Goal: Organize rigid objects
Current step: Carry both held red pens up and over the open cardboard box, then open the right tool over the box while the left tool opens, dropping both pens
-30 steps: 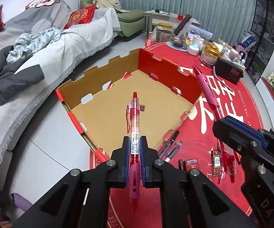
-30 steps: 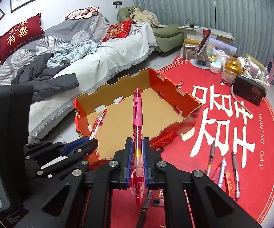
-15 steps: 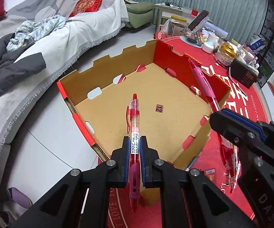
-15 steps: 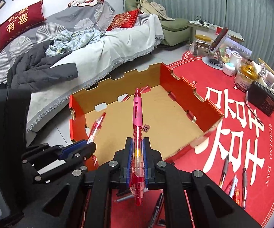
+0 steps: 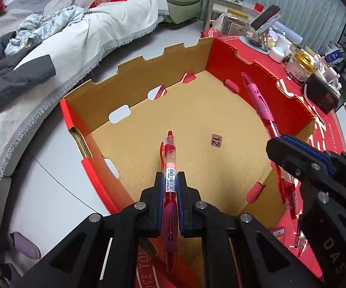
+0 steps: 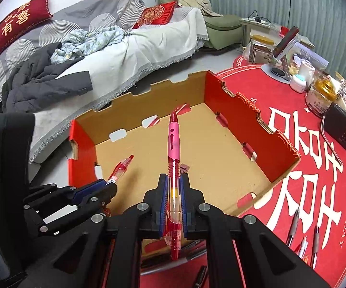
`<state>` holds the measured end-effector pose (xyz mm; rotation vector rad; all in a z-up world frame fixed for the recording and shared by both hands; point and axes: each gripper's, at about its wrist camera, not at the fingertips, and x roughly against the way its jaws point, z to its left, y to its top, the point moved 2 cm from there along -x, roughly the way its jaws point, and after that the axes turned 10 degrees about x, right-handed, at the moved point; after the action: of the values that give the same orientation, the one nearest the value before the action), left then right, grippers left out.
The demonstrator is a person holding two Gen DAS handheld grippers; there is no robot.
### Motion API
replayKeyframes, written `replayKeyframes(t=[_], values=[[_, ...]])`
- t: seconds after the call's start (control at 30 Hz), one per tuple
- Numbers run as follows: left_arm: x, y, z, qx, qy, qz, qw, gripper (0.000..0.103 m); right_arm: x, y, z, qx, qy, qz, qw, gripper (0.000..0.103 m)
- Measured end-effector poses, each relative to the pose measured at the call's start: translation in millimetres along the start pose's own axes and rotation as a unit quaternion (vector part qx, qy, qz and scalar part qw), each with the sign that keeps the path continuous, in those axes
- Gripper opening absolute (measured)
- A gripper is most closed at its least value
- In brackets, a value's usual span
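Note:
My left gripper (image 5: 170,180) is shut on a red gel pen (image 5: 169,158) whose clip end points out over the open cardboard box (image 5: 134,88). My right gripper (image 6: 174,183) is shut on a pink-grip pen (image 6: 174,141), also held above the box floor. The right gripper (image 5: 293,153) and its pink-grip pen (image 5: 259,103) show at the right of the left wrist view. In the right wrist view the left gripper (image 6: 110,186) with the red gel pen (image 6: 122,165) is at lower left. The box (image 6: 278,141) holds no pens.
The box sits half on a round red rug (image 6: 293,100). Several loose pens (image 6: 302,230) lie on the rug at the lower right. A radio (image 6: 343,127), jars (image 6: 321,96) and a phone stand (image 6: 283,55) crowd the rug's far side. A sofa (image 6: 100,48) with clothes runs along the left.
Both grippers have moved forward and down over the box, each still holding its pen. The box now fills more of both views.

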<state>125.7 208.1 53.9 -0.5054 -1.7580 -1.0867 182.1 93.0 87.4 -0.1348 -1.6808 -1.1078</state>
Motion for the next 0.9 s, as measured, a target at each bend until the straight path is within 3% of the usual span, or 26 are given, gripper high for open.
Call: replayKeyframes(t=[0.9], values=[[-22, 11, -5, -0.032, 0.042, -0.008, 0.9986, 0.011, -33, 4, -20, -0.025, 0.013, 0.026, 0.999, 0.011]])
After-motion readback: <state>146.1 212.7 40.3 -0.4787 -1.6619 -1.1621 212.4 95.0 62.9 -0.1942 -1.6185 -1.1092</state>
